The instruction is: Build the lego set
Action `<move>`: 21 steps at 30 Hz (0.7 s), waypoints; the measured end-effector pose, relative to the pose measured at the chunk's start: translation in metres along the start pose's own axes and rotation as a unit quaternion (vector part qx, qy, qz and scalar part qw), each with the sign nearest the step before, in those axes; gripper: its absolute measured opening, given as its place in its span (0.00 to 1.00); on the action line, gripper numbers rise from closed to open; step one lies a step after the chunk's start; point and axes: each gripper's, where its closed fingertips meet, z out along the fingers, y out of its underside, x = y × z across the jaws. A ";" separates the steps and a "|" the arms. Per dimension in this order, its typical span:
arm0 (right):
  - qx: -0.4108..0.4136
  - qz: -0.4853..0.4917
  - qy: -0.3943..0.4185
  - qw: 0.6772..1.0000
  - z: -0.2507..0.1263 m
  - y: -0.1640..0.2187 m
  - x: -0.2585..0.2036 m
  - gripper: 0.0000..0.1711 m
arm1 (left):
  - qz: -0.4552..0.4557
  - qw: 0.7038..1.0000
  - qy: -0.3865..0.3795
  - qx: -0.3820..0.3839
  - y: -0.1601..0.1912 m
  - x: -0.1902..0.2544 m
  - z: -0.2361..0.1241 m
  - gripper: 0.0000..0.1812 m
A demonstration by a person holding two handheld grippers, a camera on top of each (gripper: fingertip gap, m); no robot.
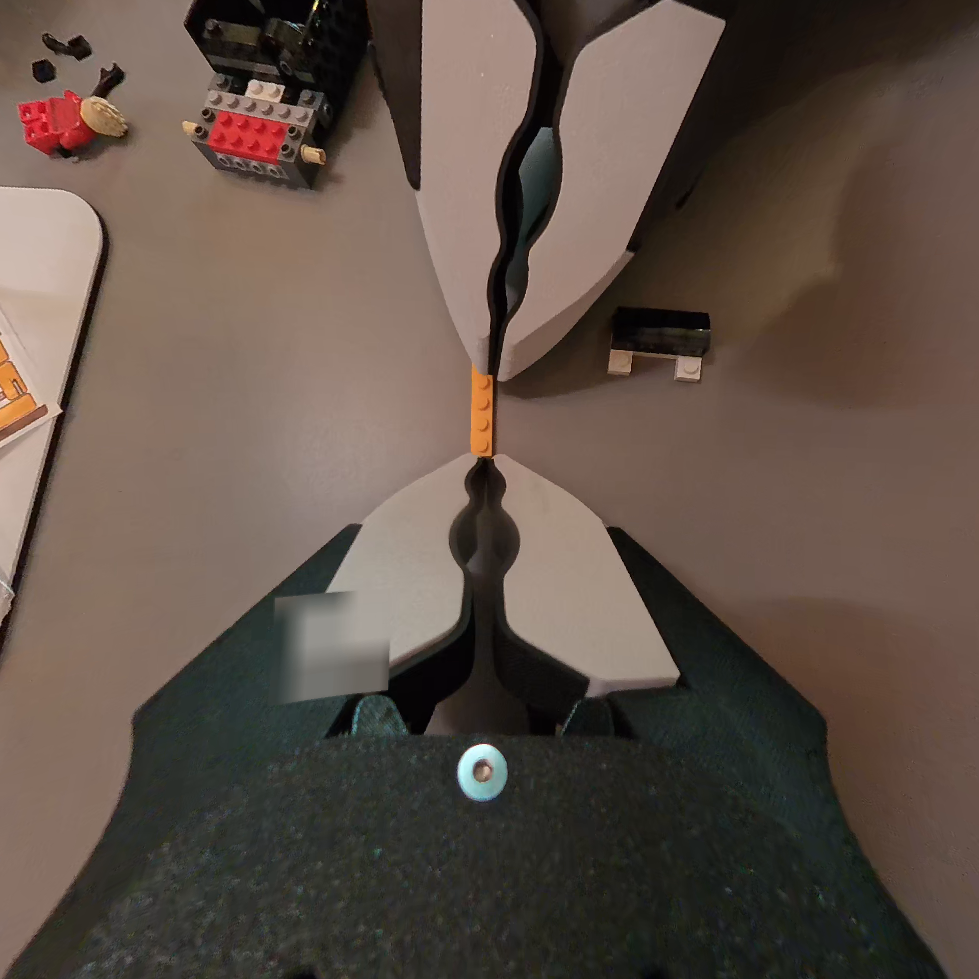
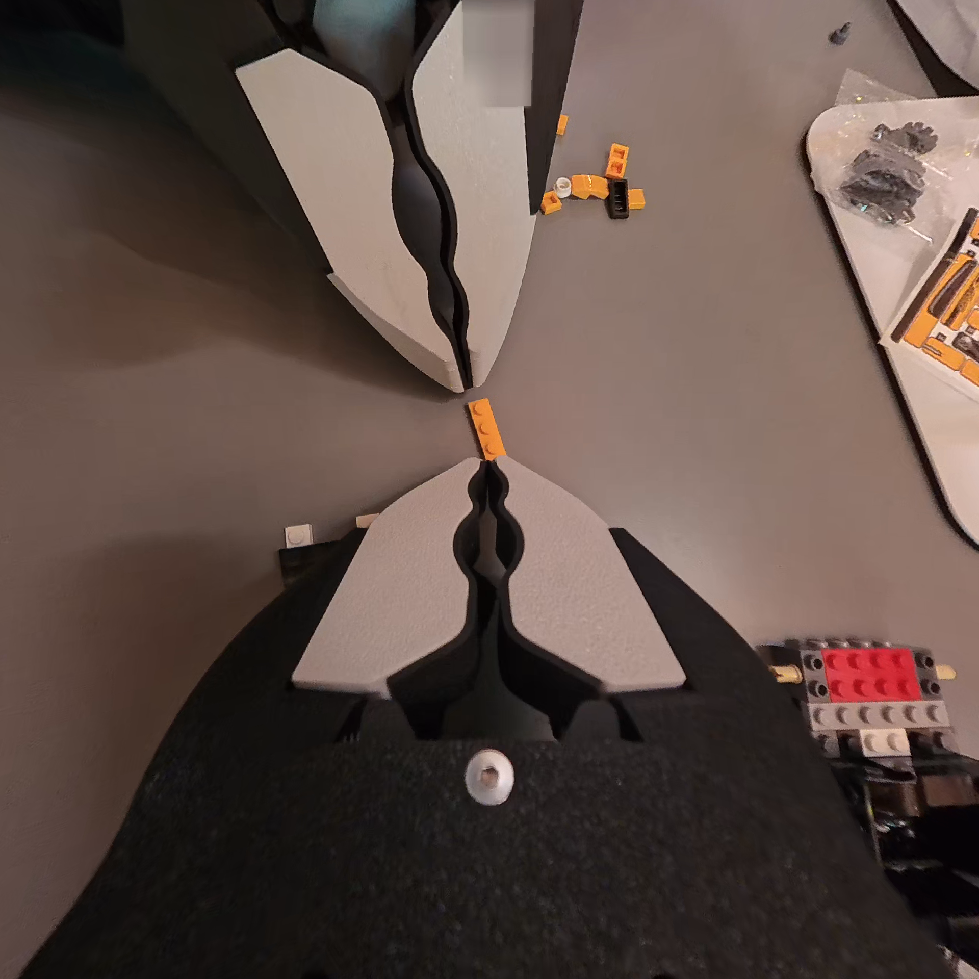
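Note:
A thin orange four-stud plate (image 1: pixel 482 413) hangs over the grey table between the two grippers, which face each other tip to tip. My right gripper (image 2: pixel 486 462) is shut on one end of the plate (image 2: pixel 486 430); in the left wrist view it comes down from the top (image 1: pixel 490 366). My left gripper (image 1: pixel 482 461) is shut, with its tips right at the plate's free end. In the right wrist view the left gripper (image 2: pixel 466 389) stands a small gap away from that end. The partly built black and grey model with a red plate on top (image 1: pixel 243 135) stands at the far left.
A black brick on white plates (image 1: pixel 659 339) lies right of the plate. A small red assembly (image 1: pixel 58 124) and black bits (image 1: pixel 58 53) lie far left. Loose orange and black pieces (image 2: pixel 598 183), a white tray (image 2: pixel 847 254) with a parts bag (image 2: pixel 890 169) and a printed sheet (image 2: pixel 948 307) are nearby. Left tips and right tips are each some 25 centimeters from the small red assembly (image 1: pixel 58 124).

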 end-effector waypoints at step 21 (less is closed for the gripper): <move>0.004 -0.005 -0.007 1.000 -0.002 -0.008 0.010 0.11 | -0.001 1.000 0.010 -0.009 0.004 0.003 0.000 0.00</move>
